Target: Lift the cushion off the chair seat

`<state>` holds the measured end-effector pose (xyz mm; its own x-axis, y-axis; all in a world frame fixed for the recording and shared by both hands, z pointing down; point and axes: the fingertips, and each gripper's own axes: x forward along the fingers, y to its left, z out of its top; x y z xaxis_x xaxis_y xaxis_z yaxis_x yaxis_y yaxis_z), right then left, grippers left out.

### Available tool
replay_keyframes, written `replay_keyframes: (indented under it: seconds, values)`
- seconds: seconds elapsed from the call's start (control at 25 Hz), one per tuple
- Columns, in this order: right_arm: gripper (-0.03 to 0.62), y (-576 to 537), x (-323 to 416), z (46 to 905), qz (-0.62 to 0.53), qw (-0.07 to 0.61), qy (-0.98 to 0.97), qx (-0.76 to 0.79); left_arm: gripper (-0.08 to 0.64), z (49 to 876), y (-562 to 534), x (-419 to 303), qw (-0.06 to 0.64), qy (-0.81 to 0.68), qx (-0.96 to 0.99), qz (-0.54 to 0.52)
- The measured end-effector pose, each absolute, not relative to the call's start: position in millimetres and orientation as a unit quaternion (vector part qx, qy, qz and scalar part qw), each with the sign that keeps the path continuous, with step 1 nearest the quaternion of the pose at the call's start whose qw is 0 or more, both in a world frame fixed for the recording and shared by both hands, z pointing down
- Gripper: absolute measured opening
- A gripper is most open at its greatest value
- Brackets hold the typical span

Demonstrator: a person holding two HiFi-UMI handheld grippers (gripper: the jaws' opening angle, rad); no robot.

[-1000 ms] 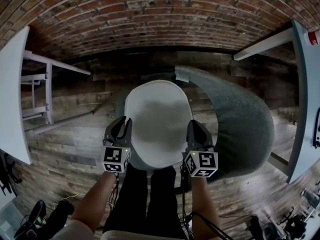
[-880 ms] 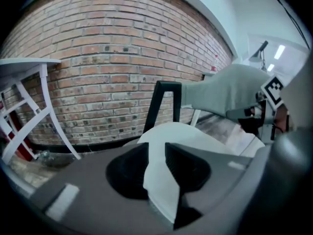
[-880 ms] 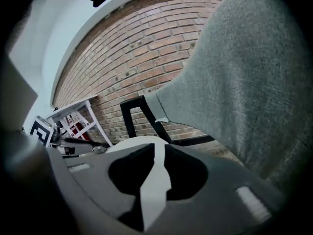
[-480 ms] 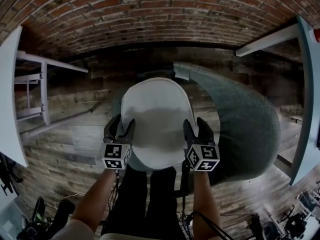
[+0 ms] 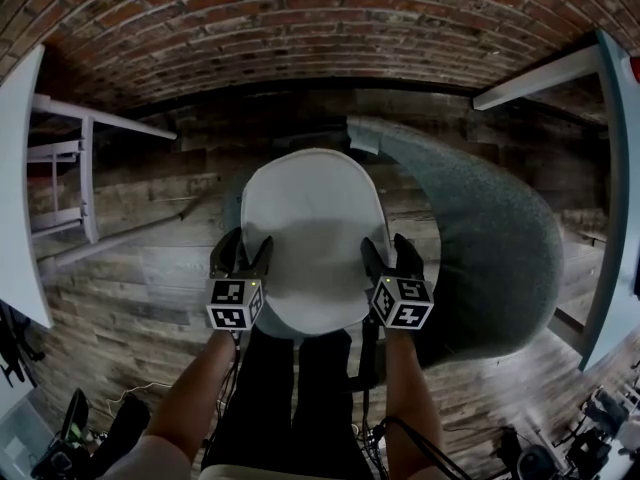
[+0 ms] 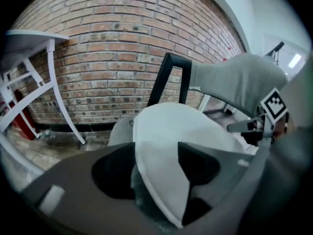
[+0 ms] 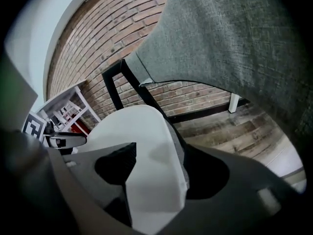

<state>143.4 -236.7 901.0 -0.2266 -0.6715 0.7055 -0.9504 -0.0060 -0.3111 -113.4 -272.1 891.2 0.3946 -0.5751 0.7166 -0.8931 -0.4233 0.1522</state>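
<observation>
A white oval cushion (image 5: 315, 228) lies on a grey chair seat (image 6: 120, 131) with a black back frame (image 6: 166, 77). My left gripper (image 5: 240, 250) is at the cushion's near left edge and my right gripper (image 5: 386, 254) at its near right edge. Both have just been opening their jaws. In the left gripper view the cushion's rim (image 6: 161, 170) runs between the spread jaws of the left gripper (image 6: 154, 173). In the right gripper view the cushion (image 7: 146, 146) likewise passes between the wide jaws of the right gripper (image 7: 161, 173). Neither pair of pads presses on it.
A large curved grey upholstered piece (image 5: 490, 238) rises close on the right of the chair. White tables stand at the far left (image 5: 15, 168) and far right (image 5: 610, 168), with a white frame (image 5: 85, 168) beside the left one. A brick wall (image 5: 320, 28) is behind, and the person's legs (image 5: 290, 388) are below the cushion.
Both grippers came down with the cushion, which looks lower and settled. Their jaws, shut on its edges a second ago, now stand wide apart.
</observation>
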Motion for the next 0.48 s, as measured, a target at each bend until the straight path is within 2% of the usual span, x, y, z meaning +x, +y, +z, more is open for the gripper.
replay_keyframes:
  seconds: [0.32,0.48]
  values:
    - [0.299,-226.6,138.7,917.5,0.418,0.181,-0.672,0.583,0.239,901.3,-267.0,-113.6,0.281,-0.463,0.783,0.306]
    - [0.268,-228.8,133.7,913.7,0.412,0.177,-0.673,0.588,0.239,906.0,-267.8,-111.8,0.294,-0.471,0.773,0.306]
